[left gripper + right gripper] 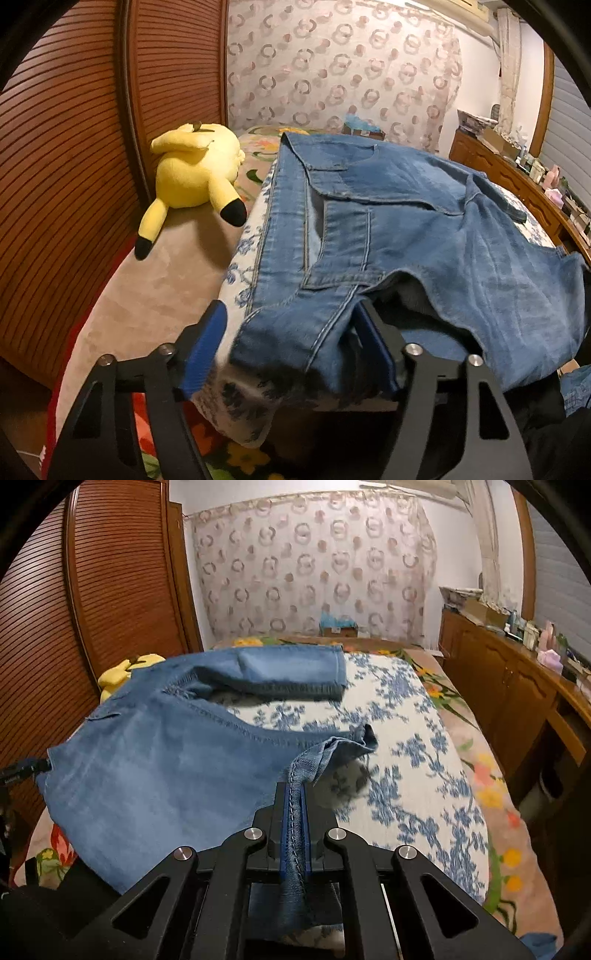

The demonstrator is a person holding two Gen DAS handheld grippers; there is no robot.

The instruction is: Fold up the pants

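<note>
Denim pants (155, 768): right fingers (294, 812) clamp a seam; only left view shows left fingers (291, 354) spread around waistband.

A home bedroom — a bed (424, 775) under a blue-flowered white cover fills the middle, with a yellow plush toy (192, 173) near its left edge. Slatted wooden wardrobe doors (122, 576) stand to the left, a patterned curtain (314, 565) hangs behind, and a cluttered wooden dresser (509, 675) runs along the right wall.
</note>
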